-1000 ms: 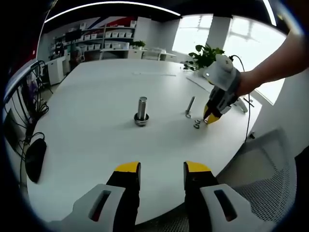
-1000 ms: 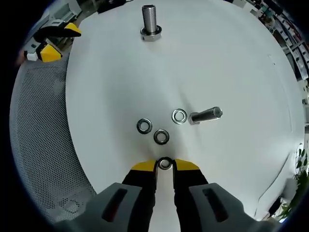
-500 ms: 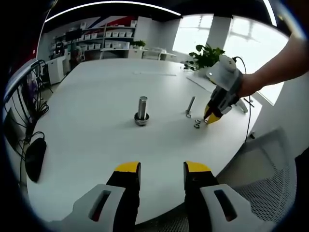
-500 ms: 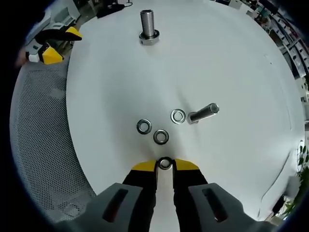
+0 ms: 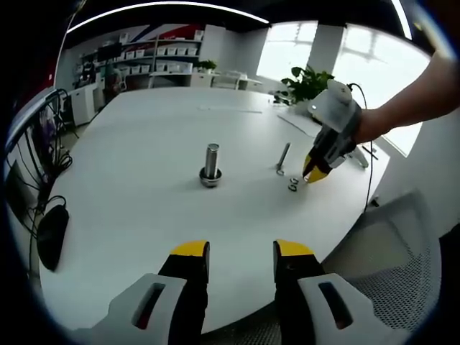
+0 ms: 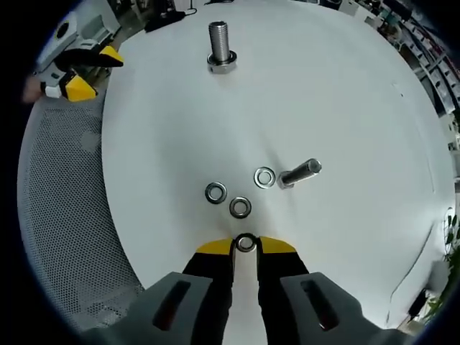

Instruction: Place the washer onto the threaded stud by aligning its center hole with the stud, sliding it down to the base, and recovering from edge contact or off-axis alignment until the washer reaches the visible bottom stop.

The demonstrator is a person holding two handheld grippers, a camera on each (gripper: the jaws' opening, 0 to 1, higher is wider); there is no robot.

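Washer [image 6: 246,243] pinched between the yellow-tipped fingers of the right gripper [image 6: 246,246], held above a round white table [image 6: 345,86]. In the right gripper view, three more loose washers [image 6: 240,207] lie flat on the table just ahead of the fingers, and a spare bolt [image 6: 300,172] lies on its side beside the farthest of them. Threaded stud [image 6: 220,43] stands upright on its nut base well beyond them, near the far side of the view, with nothing on it yet.

In the left gripper view, the left gripper [image 5: 241,253] hangs over the near table edge, its fingers parted and holding nothing. The same stud [image 5: 210,162] rises at mid-table, and the right gripper [image 5: 314,175] hovers to its right, held by a person's hand.

Likely risks: the washer seems gripped by its rim only, so it could slip or tilt during the carry across to the stud. If it arrives off-axis, its edge would probably catch on the stud's top or threads and jam instead of sliding to the base. A hard push might also tip the stud, which does not look fixed down.
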